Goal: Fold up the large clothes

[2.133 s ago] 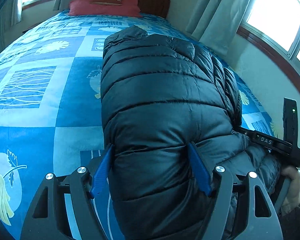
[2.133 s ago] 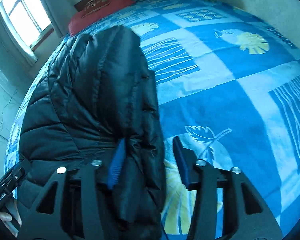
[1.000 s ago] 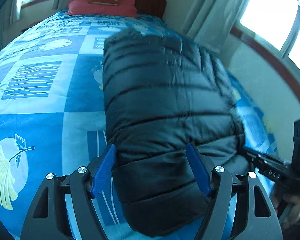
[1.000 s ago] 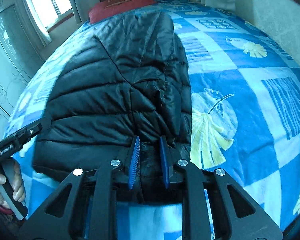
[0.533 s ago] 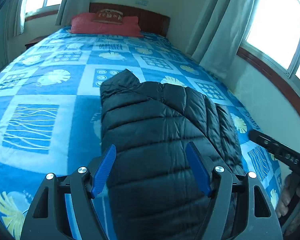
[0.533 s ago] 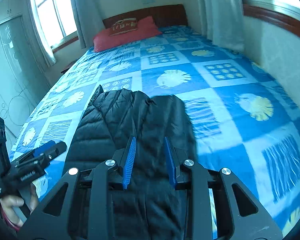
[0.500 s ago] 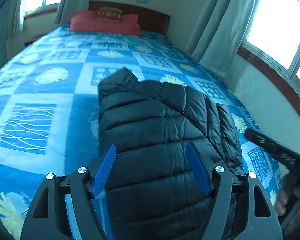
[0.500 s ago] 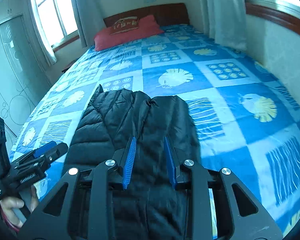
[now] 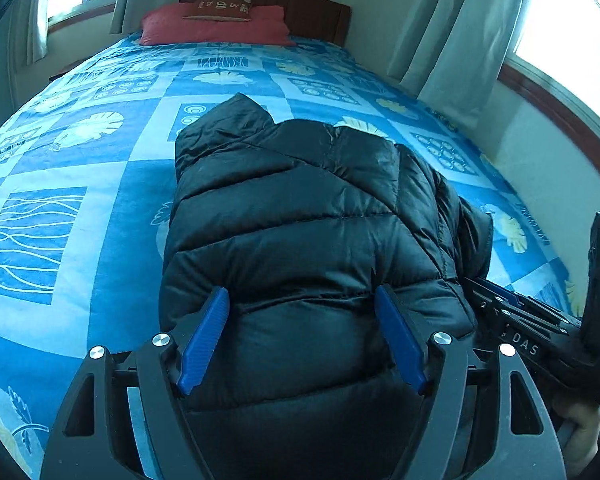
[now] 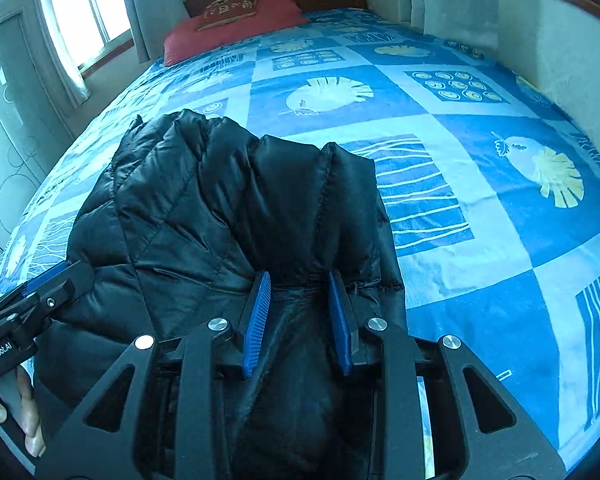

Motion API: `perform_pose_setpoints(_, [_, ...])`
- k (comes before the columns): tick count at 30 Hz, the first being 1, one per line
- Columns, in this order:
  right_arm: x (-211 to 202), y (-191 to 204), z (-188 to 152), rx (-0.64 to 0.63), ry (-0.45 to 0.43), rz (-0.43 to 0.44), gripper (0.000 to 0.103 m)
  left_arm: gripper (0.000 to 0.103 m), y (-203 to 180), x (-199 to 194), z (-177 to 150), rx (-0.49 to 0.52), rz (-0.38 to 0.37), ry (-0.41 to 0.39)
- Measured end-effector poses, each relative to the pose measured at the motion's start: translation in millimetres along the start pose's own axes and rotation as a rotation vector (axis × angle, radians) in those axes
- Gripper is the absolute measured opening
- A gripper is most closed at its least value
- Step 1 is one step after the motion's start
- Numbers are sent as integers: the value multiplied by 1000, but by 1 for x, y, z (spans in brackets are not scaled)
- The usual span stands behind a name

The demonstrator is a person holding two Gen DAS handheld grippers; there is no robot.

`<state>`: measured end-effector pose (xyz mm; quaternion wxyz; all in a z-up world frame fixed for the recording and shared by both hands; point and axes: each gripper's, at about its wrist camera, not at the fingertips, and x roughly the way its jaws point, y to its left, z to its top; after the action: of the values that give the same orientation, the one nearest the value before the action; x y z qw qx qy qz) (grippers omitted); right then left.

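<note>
Left wrist: left claw (image 9: 302, 336) spread wide over black puffer jacket (image 9: 312, 216); right claw (image 10: 300, 312) pinching jacket fold.

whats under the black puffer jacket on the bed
The black puffer jacket lies on the blue patterned bedspread, which shows around it. Whatever lies beneath it, including any folded-under sleeve, is covered.
</note>
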<state>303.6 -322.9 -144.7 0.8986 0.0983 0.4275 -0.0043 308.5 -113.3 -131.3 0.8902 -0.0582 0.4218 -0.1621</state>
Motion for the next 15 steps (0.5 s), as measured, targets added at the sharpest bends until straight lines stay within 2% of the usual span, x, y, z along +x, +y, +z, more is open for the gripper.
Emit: perform_pose_setpoints(15, [11,-3,-11,11,-55,-7,28,75,-1,18,-8,6,26,-15])
